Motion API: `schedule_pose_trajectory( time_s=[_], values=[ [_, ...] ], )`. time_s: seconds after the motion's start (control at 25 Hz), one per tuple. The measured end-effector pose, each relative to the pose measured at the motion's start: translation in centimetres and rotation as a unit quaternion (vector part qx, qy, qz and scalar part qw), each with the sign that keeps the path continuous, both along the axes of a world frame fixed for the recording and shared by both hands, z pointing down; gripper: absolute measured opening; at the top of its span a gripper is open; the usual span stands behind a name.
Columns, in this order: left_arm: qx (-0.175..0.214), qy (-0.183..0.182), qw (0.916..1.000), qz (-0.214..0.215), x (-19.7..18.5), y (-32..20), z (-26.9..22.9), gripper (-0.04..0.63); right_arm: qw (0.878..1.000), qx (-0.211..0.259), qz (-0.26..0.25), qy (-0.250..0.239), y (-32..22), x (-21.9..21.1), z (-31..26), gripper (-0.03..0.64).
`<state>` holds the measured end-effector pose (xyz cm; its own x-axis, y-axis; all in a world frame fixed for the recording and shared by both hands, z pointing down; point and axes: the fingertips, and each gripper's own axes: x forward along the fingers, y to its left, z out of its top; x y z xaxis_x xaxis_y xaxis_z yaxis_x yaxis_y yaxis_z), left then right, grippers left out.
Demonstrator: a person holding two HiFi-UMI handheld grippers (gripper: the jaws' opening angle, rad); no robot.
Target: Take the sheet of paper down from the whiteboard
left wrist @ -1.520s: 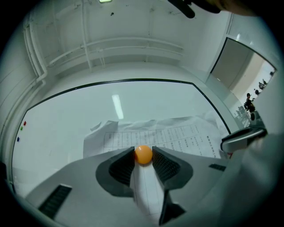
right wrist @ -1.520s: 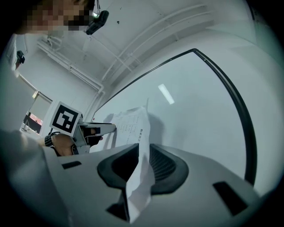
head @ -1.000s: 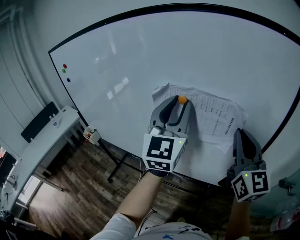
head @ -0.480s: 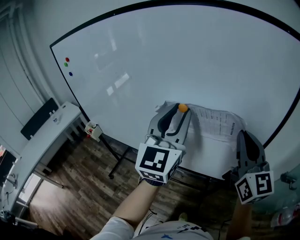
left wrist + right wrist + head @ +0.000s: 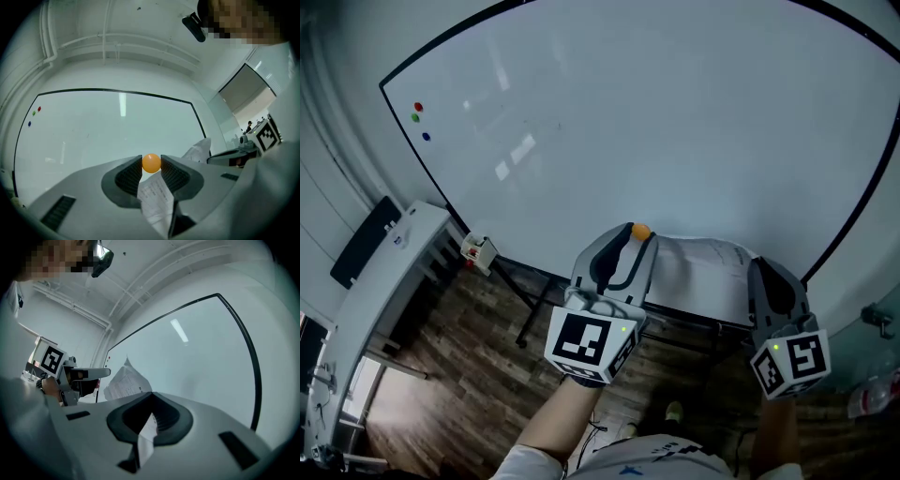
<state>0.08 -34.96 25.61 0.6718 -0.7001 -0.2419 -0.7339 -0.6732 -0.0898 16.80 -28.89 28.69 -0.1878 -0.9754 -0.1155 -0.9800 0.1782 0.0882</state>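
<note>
- Orange ball (image 5: 640,231), small and glossy, is pinched between the tips of the left tongs (image 5: 636,235), low on the whiteboard (image 5: 628,112). Whether it is a magnet cannot be told.
- White sheet of paper (image 5: 705,274) lies near the whiteboard's bottom edge. No view shows whether it touches the board surface.
- Print on the sheet is too small to read. In the head view the two tongs cover its left and right margins.
- Left tongs: nearly closed, kept apart only by the ball. A corner of the sheet hangs in the gap just beneath the ball.
- Right tongs (image 5: 760,265): closed on the sheet's right edge at the whiteboard's lower right, with a narrow strip of paper showing between the jaws.
- The sheet spans from one pair of tongs to the other, creased and bowed.
- The whiteboard's top and right side are cut off in the head view. Three small dots (image 5: 418,120), red, green and blue, sit near its upper left corner.
- Wooden floor (image 5: 459,361) lies below the whiteboard. A white bench (image 5: 386,286) stands beyond its left edge, partly cut off.
</note>
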Motion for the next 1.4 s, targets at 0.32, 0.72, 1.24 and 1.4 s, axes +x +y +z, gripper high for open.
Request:
schedule_pose_trajectory(
  time_s=[0.32, 0.72, 1.24, 1.4],
  values=[
    [-0.042, -0.006, 0.9991, 0.000, -3.5, 1.1, 3.5, 0.133, 1.000, -0.026, 0.008, 0.009, 0.7, -2.7, 3.0, 0.012],
    [-0.055, -0.009, 0.9984, 0.014, -4.5, 3.1, 5.1, 0.133, 0.998, -0.057, 0.008, 0.012, 1.0, -4.3, 5.1, 0.012],
    [-0.058, -0.007, 0.9980, 0.023, -4.5, 4.0, 5.2, 0.133, 0.998, -0.060, 0.009, 0.008, 1.5, -5.1, 5.1, 0.012],
    [-0.058, -0.005, 0.9980, 0.025, -4.4, 4.2, 5.2, 0.133, 0.998, -0.060, 0.008, 0.010, 1.7, -5.1, 5.1, 0.012]
  ],
)
